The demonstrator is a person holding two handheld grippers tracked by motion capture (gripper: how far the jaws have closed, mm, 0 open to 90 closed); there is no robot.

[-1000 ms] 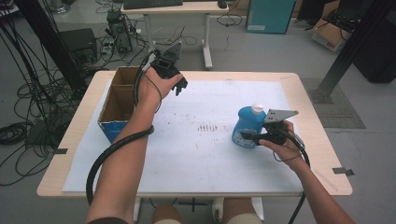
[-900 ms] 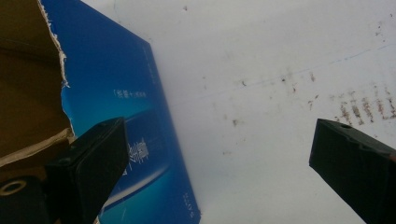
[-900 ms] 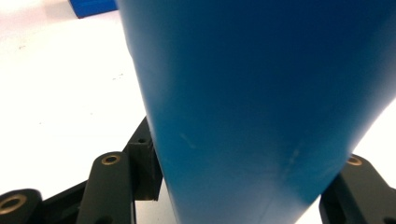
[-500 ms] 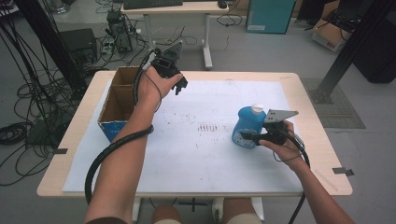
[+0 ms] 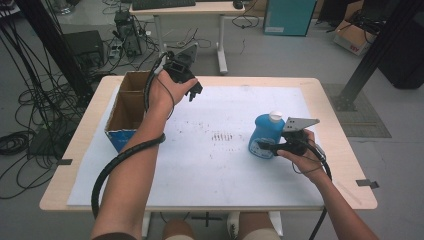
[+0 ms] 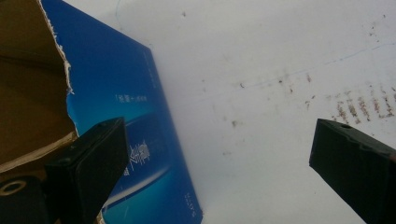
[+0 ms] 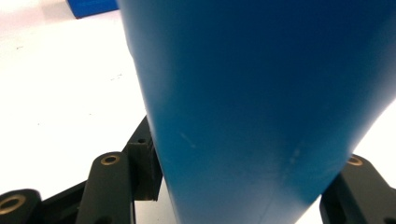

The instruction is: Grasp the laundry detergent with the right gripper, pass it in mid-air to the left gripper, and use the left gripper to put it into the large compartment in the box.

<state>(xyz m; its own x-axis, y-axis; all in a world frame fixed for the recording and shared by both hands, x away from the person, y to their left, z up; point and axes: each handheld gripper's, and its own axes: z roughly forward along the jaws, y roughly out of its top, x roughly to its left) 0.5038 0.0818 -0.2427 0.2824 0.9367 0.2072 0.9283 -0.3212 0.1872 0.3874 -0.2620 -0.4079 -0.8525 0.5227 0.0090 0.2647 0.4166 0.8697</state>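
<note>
Nothing shifts since the earlier frames: my right gripper (image 5: 267, 146) pinches the bottle (image 5: 265, 135) upright for lifting, left gripper (image 5: 192, 92) spread empty by the box (image 5: 131, 107), waiting.

You work at a wooden table (image 5: 330, 107) on a grey floor (image 5: 280, 55). Beyond it stands a desk (image 5: 200, 9), with cables (image 5: 20, 140) to your left.

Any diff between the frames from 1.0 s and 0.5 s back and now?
Nothing visibly changed. The right hand-held gripper is shut on the blue bottle, which stands upright on the white sheet as before. The left hand-held gripper hangs open beside the cardboard box, in the same spot, holding nothing.
</note>
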